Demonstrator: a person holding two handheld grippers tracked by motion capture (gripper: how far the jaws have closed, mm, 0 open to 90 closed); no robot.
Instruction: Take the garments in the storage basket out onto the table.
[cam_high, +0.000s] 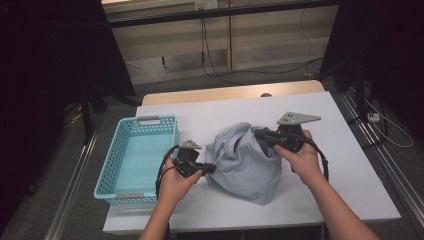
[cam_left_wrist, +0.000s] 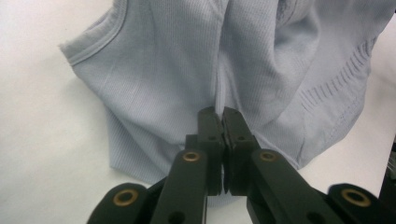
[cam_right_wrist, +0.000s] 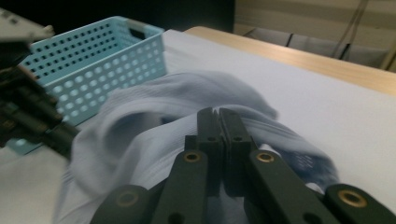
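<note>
A pale blue-grey knit garment (cam_high: 245, 160) lies bunched on the white table (cam_high: 330, 165). My left gripper (cam_high: 212, 169) is at the garment's left side, low over the table. Its jaws are shut on a thin vertical fold of the cloth (cam_left_wrist: 159, 70), pinched right at the tips of the left gripper (cam_left_wrist: 222, 114). My right gripper (cam_high: 257, 133) is at the garment's upper right, held higher, and the cloth rises in a peak to its tips. In the right gripper view the right gripper (cam_right_wrist: 218, 116) is shut with the garment (cam_right_wrist: 154, 126) gathered around its tips.
A light blue perforated basket (cam_high: 172, 137) stands left of the garment near the table's left edge, and its wall (cam_right_wrist: 93, 56) appears behind the cloth. The left gripper's body (cam_right_wrist: 28, 116) shows blurred at the left. Bare white table lies right of the garment; wood edge behind.
</note>
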